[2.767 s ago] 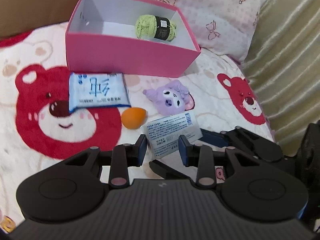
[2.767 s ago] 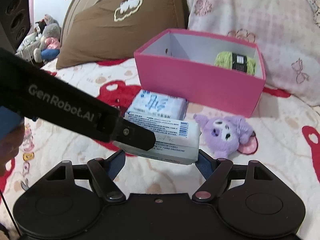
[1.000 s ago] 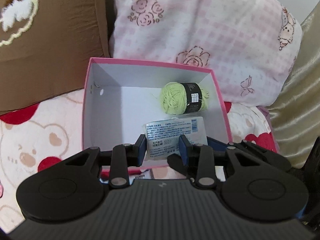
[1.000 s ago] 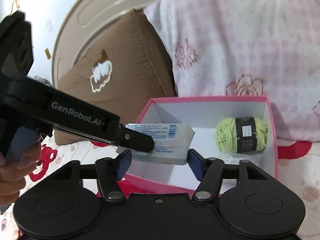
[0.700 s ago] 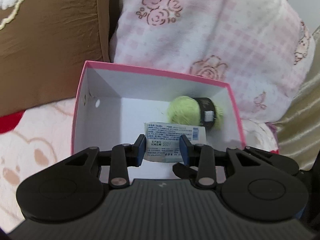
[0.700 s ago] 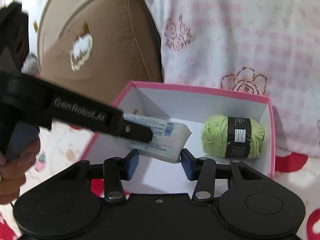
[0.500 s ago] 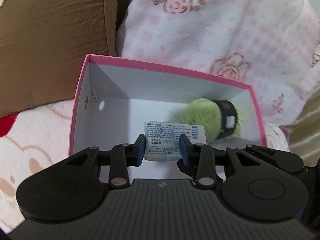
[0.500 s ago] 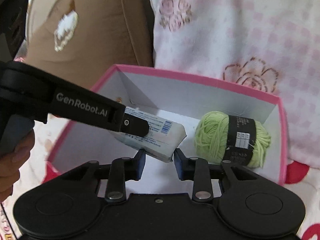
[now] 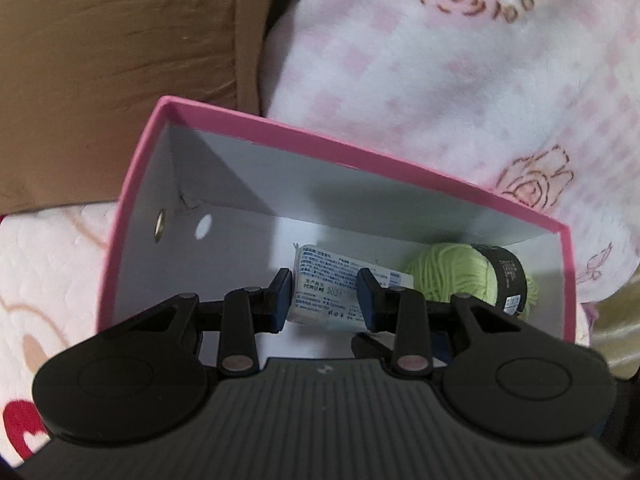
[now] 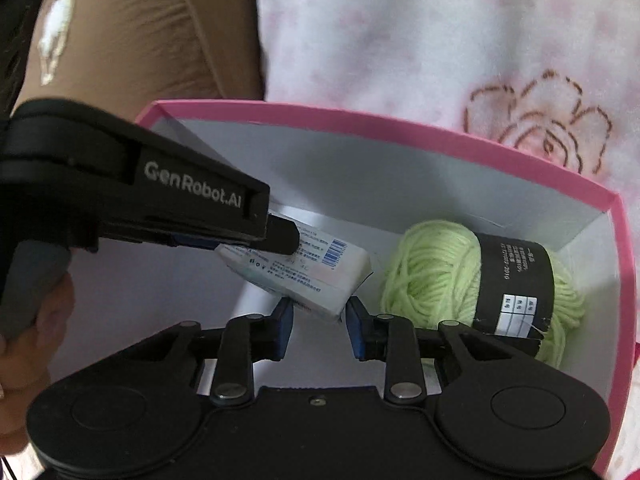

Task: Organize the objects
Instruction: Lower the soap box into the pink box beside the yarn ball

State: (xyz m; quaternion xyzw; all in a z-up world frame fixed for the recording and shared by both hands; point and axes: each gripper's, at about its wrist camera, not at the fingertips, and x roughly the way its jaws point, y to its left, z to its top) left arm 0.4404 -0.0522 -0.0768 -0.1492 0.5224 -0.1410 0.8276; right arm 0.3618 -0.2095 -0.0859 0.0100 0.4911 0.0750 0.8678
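The right gripper (image 10: 319, 325) covers the near wall of the pink box (image 9: 360, 156), and the box's right side runs out of the right wrist view. Its jaws have just been closing, and a low corner of the white packet (image 10: 304, 276) sits between them; whether the pads touch it cannot be told. The left gripper (image 9: 325, 296) pinches the same packet by its two sides. The packet hangs tilted inside the box, long axis across, beside the green yarn ball (image 10: 476, 284) lying further right. Pillows (image 9: 460, 64) stand beyond.
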